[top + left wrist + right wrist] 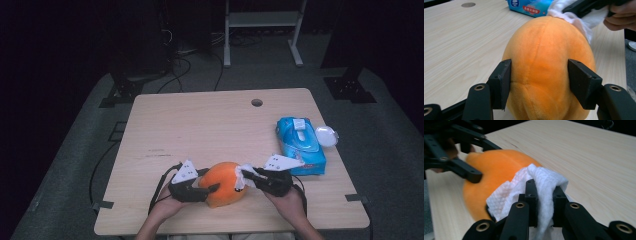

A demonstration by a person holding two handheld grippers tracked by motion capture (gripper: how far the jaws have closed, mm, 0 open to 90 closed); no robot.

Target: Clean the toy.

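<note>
The left gripper [539,82] is clamped on an orange plush toy [549,67], one black pad pressing into each flank of the soft body. The right gripper [543,202] is closed tight on a white wet wipe [534,187], which bunches between its jaws and drapes onto the toy's surface at the end facing away from the left gripper.

In the high view the plush toy [226,184] sits on the worktop [200,125] near its front edge, between the left gripper [210,189] and the right gripper [247,175], with a person's hands coming in from below. The wipe [240,177] touches the toy's right side.

Just right of the right gripper lies a blue wet wipe pack [301,145], close to the worktop's right edge, with its round lid [327,135] flipped open over that edge. The rest of the light wood surface, towards the back and left, is bare, with a round cable hole [257,102] near the far edge.

The worktop stands on grey flooring in a dark room; cables and a white frame [262,30] lie behind it.
</note>
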